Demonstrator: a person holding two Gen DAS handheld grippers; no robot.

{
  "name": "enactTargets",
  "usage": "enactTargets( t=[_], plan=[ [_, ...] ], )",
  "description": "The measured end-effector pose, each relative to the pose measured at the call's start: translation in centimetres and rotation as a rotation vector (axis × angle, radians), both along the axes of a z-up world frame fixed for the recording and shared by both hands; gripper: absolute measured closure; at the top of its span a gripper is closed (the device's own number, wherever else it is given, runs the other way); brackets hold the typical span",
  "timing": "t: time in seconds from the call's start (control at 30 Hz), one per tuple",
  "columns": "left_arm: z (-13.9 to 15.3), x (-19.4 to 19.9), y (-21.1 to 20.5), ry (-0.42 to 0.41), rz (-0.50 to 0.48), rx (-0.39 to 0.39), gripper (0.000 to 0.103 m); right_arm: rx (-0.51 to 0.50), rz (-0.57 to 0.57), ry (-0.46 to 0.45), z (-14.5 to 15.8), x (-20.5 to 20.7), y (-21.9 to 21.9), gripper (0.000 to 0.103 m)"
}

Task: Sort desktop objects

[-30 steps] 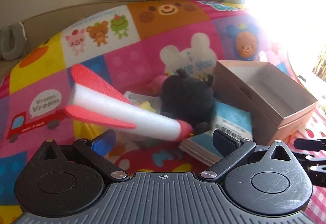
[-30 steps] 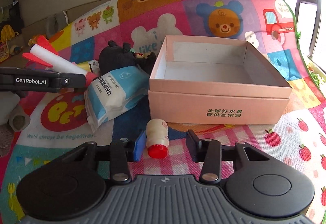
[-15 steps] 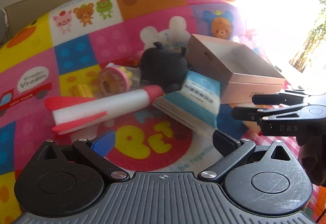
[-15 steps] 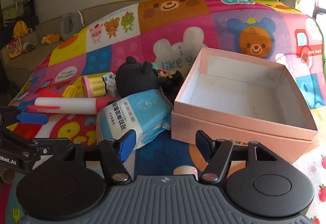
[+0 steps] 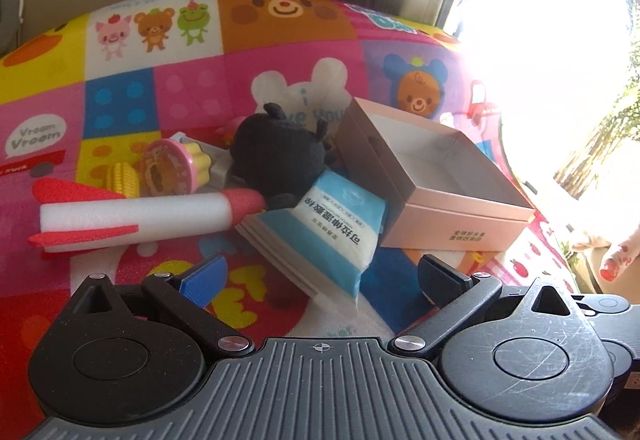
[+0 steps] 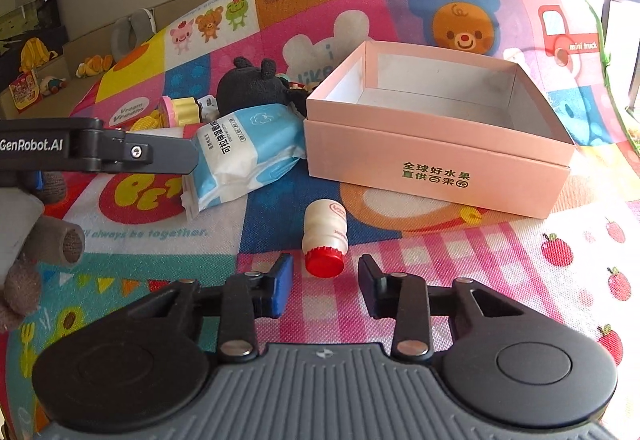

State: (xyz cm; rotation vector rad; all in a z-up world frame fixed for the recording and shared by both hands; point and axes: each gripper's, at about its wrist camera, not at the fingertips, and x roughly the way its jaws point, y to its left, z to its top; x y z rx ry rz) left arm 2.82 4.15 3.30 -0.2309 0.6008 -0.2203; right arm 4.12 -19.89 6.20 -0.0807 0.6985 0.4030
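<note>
Right gripper [image 6: 324, 286]: jaws closing, not yet touching bottle [image 6: 325, 236], which lies on mat [image 6: 460, 280] just ahead, red cap between the tips. Bare mat to right of bottle; box [image 6: 436, 166] edge close behind, open top, inside bare. Pack [image 6: 244, 156] near on left, leaning toward box.

Left gripper [image 5: 320, 274]: jaws wide apart, nothing between. Pack corner right ahead, rocket [image 5: 140, 212] lying crosswise beyond-left, plush [image 5: 276, 156] behind pack.

Left view only: whole rocket, cake toys [image 5: 176, 168]. Right view only: bottle lying on mat, box front w/ print.
</note>
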Motion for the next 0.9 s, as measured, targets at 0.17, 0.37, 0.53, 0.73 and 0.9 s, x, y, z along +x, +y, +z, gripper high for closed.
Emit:
enactTargets(
  t=[0.17,0.37,0.53,0.73,0.9],
  plan=[
    [-0.4,0.1,-1.5,0.041,-0.029,0.179,0.0,0.0,-0.017,-0.043,0.9,-0.2,0.0,0.082],
    [-0.6,2.0,-3.3,-0.032,-0.095,0.291,0.0,-0.024,-0.031,-0.074,3.4,-1.6,-1.3,0.082],
    [-0.4,4.1,-5.5,-0.099,-0.175,0.382,0.0,-0.045,-0.048,0.0,3.9,-1.7,-2.2,0.082],
    [-1.1,5.2,-5.8,-0.064,-0.168,0.382,0.023,-0.066,-0.071,0.027,3.0,-2.2,-2.4,0.082],
    [-0.6,3.3,-5.3,-0.065,-0.143,0.389,0.037,-0.07,-0.075,0.034,2.4,-2.6,-2.5,0.082]
  ],
)
